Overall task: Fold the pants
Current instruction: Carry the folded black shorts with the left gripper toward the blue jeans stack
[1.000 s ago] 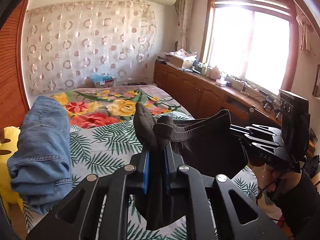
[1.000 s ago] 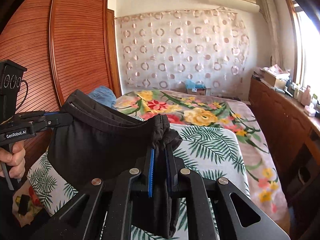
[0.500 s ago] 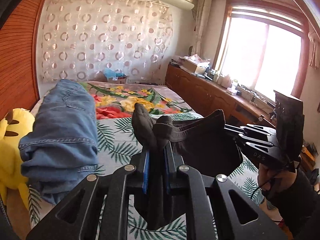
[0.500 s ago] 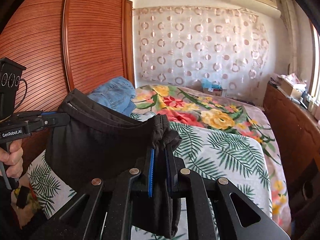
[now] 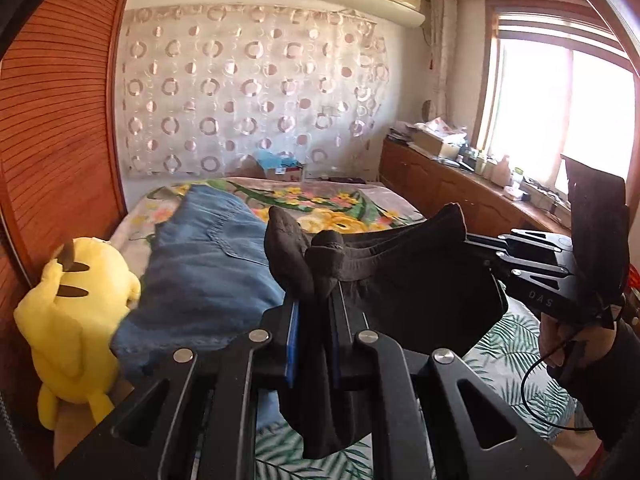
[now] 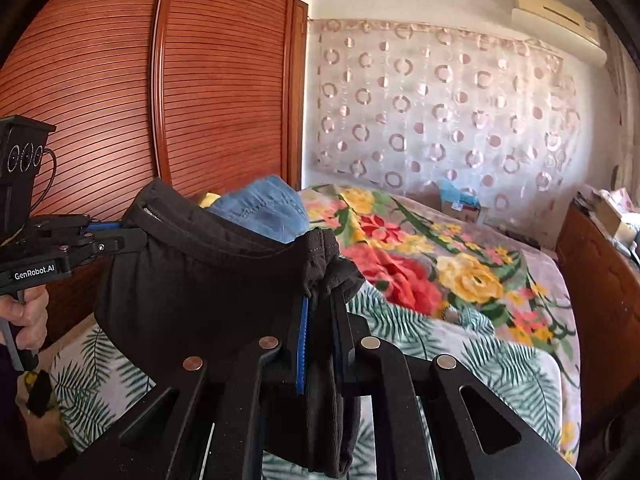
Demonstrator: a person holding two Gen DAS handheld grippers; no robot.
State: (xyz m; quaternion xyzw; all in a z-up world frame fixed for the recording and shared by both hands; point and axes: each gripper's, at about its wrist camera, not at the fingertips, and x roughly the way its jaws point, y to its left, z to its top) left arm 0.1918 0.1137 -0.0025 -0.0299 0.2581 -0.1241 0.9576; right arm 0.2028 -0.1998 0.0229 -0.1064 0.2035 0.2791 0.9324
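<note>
- Black fabric first, left wrist view: the pants (image 5: 400, 276) are pinched by a bunched bit of waistband in the left gripper (image 5: 316, 312), jaws squeezed down on the cloth. The rest is hung across to the right gripper (image 5: 480, 252), so the waistband is held up in the air above the bed (image 5: 516, 332), not laid on it. A pile of blue jeans (image 5: 208, 268) and a yellow plush toy (image 5: 72, 320) are parked at the left edge.
- Right wrist view: same deal mirrored. The right gripper (image 6: 320, 300) is clamped on the other bunch of waistband, and the pants (image 6: 192, 280) are stretched over to the left gripper (image 6: 120, 236).
- Progress, as a guess: only the pick-up and spread are done. No crease can be made out, so pretty much all the folding and the laying down are left.
</note>
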